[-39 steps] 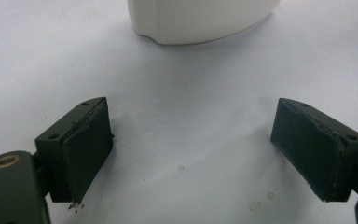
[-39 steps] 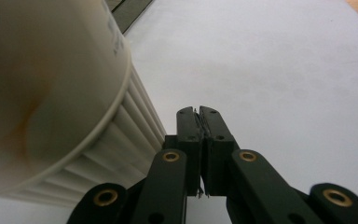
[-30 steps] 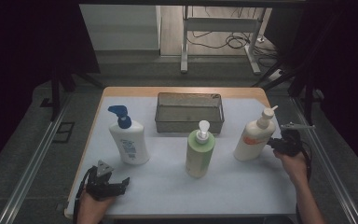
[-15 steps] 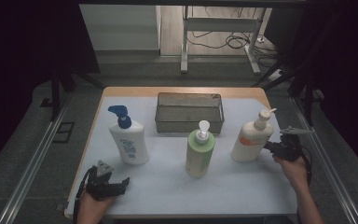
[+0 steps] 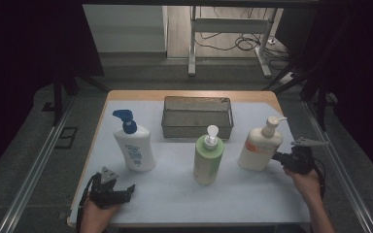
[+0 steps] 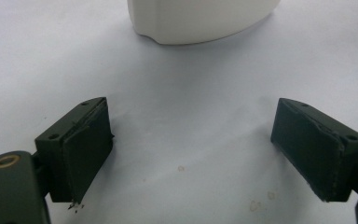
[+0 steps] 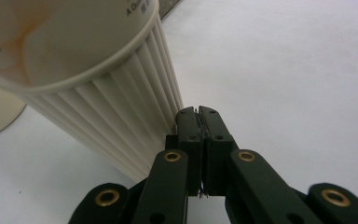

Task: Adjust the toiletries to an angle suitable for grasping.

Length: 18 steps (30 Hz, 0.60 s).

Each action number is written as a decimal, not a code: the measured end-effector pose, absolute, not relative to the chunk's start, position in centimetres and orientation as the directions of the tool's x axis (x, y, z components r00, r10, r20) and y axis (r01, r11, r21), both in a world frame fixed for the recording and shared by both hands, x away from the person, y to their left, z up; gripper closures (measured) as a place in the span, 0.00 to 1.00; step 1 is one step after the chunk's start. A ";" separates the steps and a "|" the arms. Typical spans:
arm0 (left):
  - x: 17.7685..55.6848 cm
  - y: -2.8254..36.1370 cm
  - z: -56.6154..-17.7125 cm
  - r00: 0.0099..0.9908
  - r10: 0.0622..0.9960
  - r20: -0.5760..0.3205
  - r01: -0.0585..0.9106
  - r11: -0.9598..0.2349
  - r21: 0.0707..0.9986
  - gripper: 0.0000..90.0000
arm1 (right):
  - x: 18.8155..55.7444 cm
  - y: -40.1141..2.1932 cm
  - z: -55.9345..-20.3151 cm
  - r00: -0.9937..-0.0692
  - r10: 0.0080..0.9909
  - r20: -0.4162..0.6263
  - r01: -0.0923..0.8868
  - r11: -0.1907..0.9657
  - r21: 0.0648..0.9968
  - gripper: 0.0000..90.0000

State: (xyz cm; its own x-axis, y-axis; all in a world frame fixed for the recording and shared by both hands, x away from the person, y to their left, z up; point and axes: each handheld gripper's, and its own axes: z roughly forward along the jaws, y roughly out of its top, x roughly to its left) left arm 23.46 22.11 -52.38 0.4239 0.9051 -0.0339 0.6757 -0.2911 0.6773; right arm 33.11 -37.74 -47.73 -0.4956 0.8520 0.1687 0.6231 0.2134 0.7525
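Observation:
Three pump bottles stand on the white table: a white one with a blue pump at left, a green one in the middle, a cream one at right. My right gripper is shut with nothing between its jaws. In the right gripper view its tips rest against the ribbed lower side of the cream bottle. My left gripper lies at the front left, open and holding nothing. Beyond its fingers, the base of the white bottle stands a short way off.
A dark wire-mesh basket sits at the back middle of the table, behind the bottles. Bare white table surface runs along the front between the two hands. Metal rails flank the table on both sides.
My right gripper has slid left against the cream bottle, which has shifted slightly left with it. The left gripper has stayed put.

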 end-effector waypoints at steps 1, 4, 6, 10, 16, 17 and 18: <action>23.5 22.1 -52.4 0.424 0.905 -0.034 0.676 -0.291 0.677 0.13 | 33.0 -37.7 -47.7 -0.498 0.851 0.169 0.622 0.215 0.753 0.98; 23.5 22.1 -52.4 0.424 0.905 -0.034 0.676 -0.291 0.677 0.13 | 32.7 -37.5 -47.8 -0.501 0.848 0.171 0.622 0.215 0.753 0.98; 23.5 22.1 -52.4 0.424 0.905 -0.034 0.676 -0.291 0.677 0.13 | 32.5 -37.4 -47.8 -0.507 0.846 0.166 0.618 0.223 0.754 0.97; 23.5 22.1 -52.4 0.424 0.905 -0.034 0.676 -0.291 0.677 0.13 | 32.0 -37.1 -47.8 -0.518 0.839 0.165 0.615 0.231 0.754 0.97; 23.5 22.1 -52.4 0.425 0.905 -0.032 0.675 -0.293 0.677 0.13 | 31.0 -36.5 -47.8 -0.540 0.826 0.162 0.606 0.248 0.756 0.95; 23.5 22.1 -52.4 0.424 0.905 -0.033 0.676 -0.291 0.677 0.13 | 30.9 -36.4 -47.8 -0.545 0.823 0.162 0.605 0.252 0.755 0.95; 23.5 22.1 -52.4 0.424 0.905 -0.033 0.676 -0.292 0.677 0.13 | 30.7 -36.3 -47.8 -0.547 0.822 0.159 0.603 0.255 0.756 0.95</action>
State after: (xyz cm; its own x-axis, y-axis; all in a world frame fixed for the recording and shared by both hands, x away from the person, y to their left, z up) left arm 23.46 22.11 -52.38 0.4240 0.9050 -0.0333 0.6759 -0.2917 0.6768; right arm 30.72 -36.34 -47.79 -0.5474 0.8216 0.1595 0.6028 0.2548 0.7561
